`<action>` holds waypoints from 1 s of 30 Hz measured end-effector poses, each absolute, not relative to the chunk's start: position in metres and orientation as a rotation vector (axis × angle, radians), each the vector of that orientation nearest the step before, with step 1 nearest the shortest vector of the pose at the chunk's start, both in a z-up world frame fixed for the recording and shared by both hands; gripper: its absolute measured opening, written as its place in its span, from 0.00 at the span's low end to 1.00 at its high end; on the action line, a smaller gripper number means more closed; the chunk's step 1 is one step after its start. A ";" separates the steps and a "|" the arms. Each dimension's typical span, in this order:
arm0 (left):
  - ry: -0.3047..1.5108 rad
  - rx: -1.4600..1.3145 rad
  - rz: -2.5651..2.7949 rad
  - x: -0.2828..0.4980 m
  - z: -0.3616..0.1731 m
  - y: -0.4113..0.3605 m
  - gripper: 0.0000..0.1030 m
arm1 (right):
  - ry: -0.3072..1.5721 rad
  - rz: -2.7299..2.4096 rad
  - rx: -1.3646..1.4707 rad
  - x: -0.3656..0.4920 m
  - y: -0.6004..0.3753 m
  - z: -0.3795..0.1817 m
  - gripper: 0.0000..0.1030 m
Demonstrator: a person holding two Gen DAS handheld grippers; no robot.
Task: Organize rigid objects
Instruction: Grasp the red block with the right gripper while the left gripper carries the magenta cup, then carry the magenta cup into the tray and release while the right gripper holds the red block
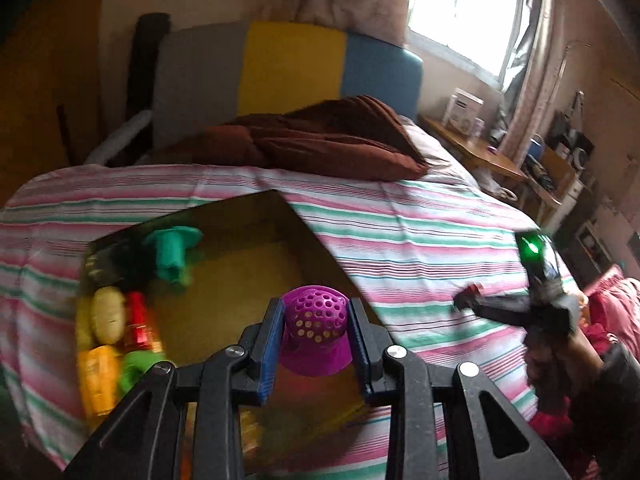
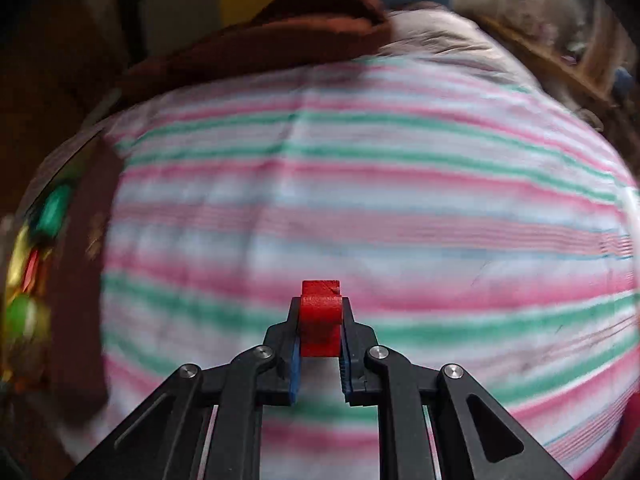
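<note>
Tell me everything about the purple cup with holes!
The purple cup looks like hard plastic. Its rounded top is dotted with round holes, and its lower part is plain and flares wider. It points away from the camera, tilted a bit. The left gripper squeezes it between two blue pads, one on each side. It hangs above the brown box without touching it.

Toys [image 2: 28, 264] in box [image 2: 80, 280] smeared by blur, striped bedsheet [image 2: 360, 184] blurred

The left gripper [image 1: 316, 320] has its jaws closed on a purple piece [image 1: 314, 330]. The right gripper [image 2: 320, 320], level and pointing forward, pinches a red block [image 2: 320, 316] between its fingertips.
</note>
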State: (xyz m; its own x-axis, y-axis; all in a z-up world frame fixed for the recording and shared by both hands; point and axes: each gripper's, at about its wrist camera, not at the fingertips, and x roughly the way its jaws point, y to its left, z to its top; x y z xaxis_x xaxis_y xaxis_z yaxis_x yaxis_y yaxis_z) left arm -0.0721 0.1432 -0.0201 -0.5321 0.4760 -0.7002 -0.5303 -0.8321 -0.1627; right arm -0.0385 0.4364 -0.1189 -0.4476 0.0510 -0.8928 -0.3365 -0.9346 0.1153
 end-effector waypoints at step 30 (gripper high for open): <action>0.125 -1.066 2.512 -0.031 -0.027 0.061 0.30 | 0.243 2.511 -1.530 -0.030 0.413 -0.126 0.15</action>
